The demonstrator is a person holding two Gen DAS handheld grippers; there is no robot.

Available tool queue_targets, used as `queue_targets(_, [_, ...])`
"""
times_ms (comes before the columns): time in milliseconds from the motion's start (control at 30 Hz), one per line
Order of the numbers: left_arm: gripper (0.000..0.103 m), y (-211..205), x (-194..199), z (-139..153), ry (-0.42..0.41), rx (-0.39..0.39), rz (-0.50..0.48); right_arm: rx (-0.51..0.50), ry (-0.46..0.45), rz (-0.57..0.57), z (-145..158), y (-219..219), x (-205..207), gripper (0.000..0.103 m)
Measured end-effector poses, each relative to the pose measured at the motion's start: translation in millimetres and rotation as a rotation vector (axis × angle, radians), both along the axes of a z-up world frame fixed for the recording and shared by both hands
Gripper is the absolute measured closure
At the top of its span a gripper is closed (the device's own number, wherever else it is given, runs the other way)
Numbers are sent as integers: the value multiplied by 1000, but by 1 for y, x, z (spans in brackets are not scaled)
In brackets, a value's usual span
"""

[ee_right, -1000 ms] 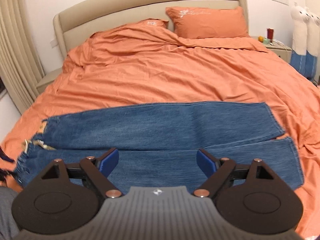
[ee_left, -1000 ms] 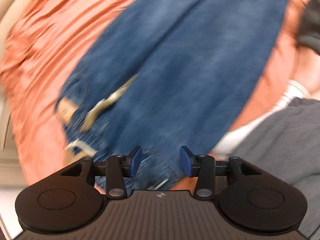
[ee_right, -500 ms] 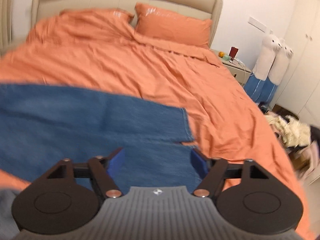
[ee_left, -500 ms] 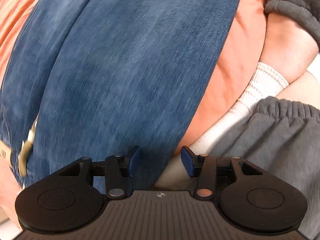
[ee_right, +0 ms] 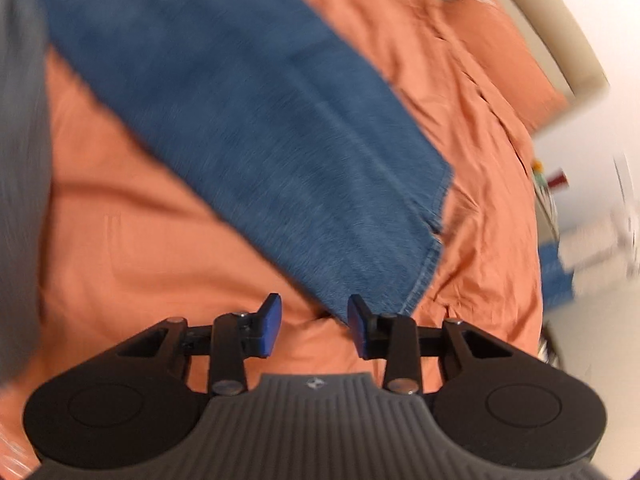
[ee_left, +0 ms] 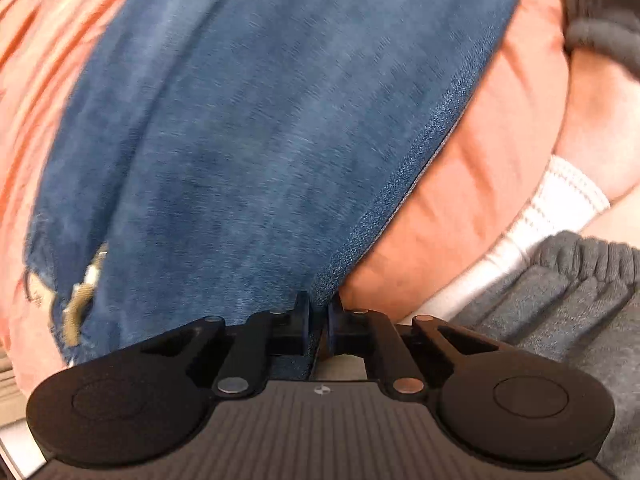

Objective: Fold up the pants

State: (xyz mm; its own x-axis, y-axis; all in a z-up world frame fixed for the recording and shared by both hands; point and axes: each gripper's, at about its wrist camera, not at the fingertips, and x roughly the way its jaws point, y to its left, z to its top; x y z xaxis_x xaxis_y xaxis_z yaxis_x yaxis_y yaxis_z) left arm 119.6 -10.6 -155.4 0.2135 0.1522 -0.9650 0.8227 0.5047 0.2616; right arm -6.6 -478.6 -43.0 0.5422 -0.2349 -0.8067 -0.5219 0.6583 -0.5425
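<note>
since the earlier frames both my views have dropped close to the bed: the headboard and pillows that filled the right wrist view are now pushed to the upper right edge, and the left view has slid from mid-denim to the near edge of the jeans.

my left gripper [ee_left: 319, 322] has its jaws pressed together on the folded edge of the jeans [ee_left: 256, 128], denim pinched between the blue pads at lower centre. the jeans fill most of that frame, running from the top down to the pads, with the tan waist label and belt loops at lower left. the orange bedsheet [ee_left: 472, 184] shows to the right of the denim edge. crowding the right side are a grey sweatpants cuff [ee_left: 580, 280] and a white sock [ee_left: 560, 196], close beside my pinch.

my right gripper [ee_right: 314, 322] has just been closing and sits half spread, pads not pressing anything; between them i see mostly orange bedsheet [ee_right: 152, 240]. the hem corner of the jeans [ee_right: 256, 120] reaches down to the right-hand pad; i cannot tell whether they touch. the leg stretches from there to the upper left. a blurred grey mass fills the left edge. the beige headboard [ee_right: 560, 40] curves across the upper right, and blurred room clutter lies at right.
</note>
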Motion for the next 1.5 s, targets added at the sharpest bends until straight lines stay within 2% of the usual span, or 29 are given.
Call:
queue_targets(133, [95,4,-11,9,-77,-31,48,-78,19,99,-23,3,3,71])
queue_targets(333, [96,8,-15,33,-189,-89,146,-178,-30,204,-45,12,10,71])
queue_targets(367, [96,9,-13,36,-206,-98,151,-188,-37,210,-48,13,9,74])
queue_targets(467, [96,15,-9,55,-236,-130,178,-227,-58,218,-55,13,11,103])
queue_targets(500, [96,15,-11,57,-252,-140,188,-232,-69,219,-55,13,10,103])
queue_targets(667, [96,21,-9,81,-331,-186,239,-241,-157,195,-33,15,13,103])
queue_targets(833, [96,23,3,113,-415,-200,246,-180,-228,114,16,17,35,103])
queue_targets(1033, [96,18,57,162,-503,-173,223,-129,-289,4,70,22,89,103])
queue_targets(1133, [96,17,96,167,-506,-157,235,-127,-280,-45,81,24,128,103])
queue_targets(1333, [96,12,177,137,-491,-91,244,-168,-230,-83,63,27,215,103])
queue_targets(1500, [96,9,247,97,-438,-62,260,-182,-165,-103,21,28,282,103])
